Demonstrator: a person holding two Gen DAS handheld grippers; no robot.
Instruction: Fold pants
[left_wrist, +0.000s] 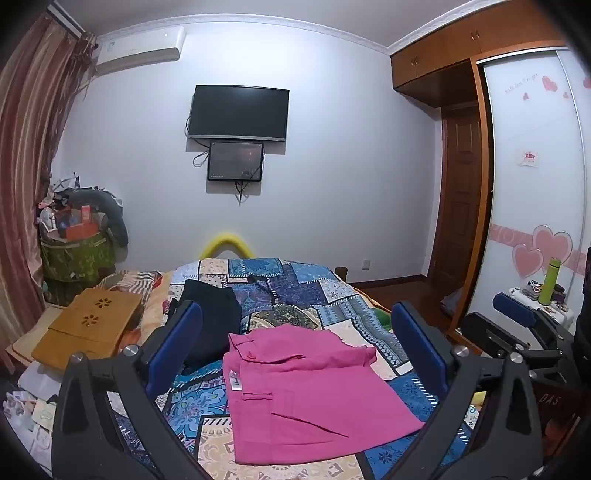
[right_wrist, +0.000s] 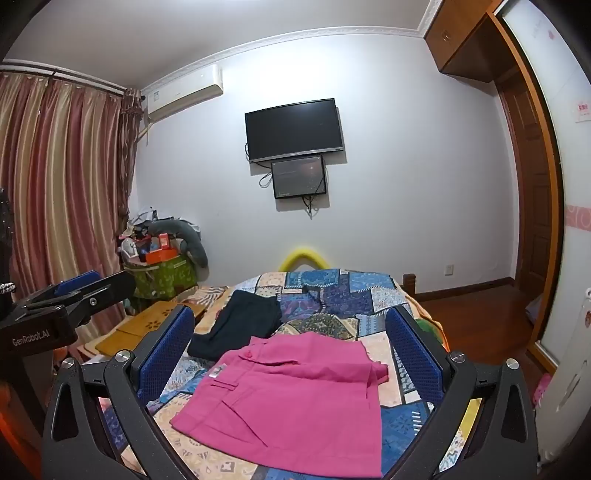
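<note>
The pink pants' (right_wrist: 291, 398) near hem runs past the bottom edge; their label (left_wrist: 235, 380) is unreadable.

A black TV (left_wrist: 238, 112) hangs on the white wall, with a small screen (left_wrist: 235, 161) just under it. Striped curtains (right_wrist: 55, 177) hang at the left. A green bottle (left_wrist: 549, 281) stands by a wardrobe (left_wrist: 532, 177) with pink hearts. A wooden board (left_wrist: 88, 325) lies beside the bed.

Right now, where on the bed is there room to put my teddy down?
The far end of the quilt, beyond the pink pants and right of the dark pants, is bare. A narrower strip runs along the quilt's right edge beside the pink pants. The bed's left side is crowded: a wooden tray and papers.
</note>
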